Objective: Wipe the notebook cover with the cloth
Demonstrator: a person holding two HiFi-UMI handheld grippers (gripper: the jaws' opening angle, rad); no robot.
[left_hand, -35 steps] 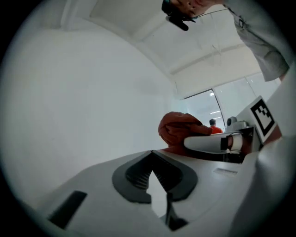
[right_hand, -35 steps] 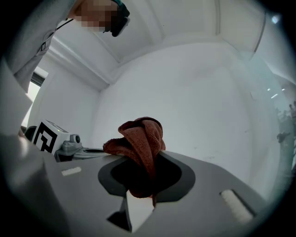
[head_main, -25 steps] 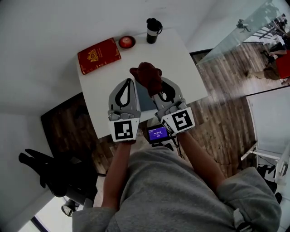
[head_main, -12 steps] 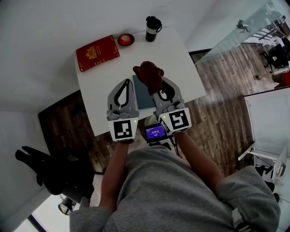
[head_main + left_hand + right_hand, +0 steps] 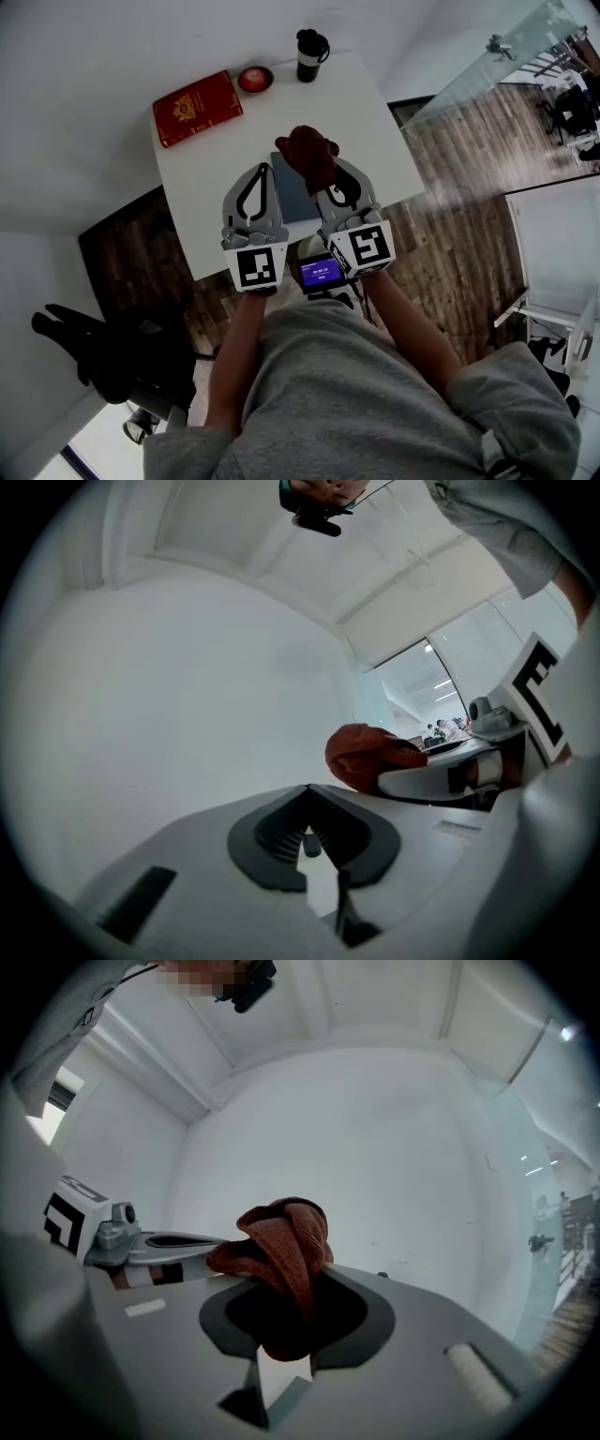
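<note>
No writing is legible; the red hardback book shows only a gold crest. Both grippers are held level, side by side above the white table: the left gripper has its jaws together and empty, while the right gripper clamps the crumpled rust-red cloth over the dark-grey notebook. A black lidded cup stands beyond.

I work in an office. Indicators: a white bench against plain white walls, wood-plank floor, a glass partition at far right with chairs beyond it, and a black chair near left.
</note>
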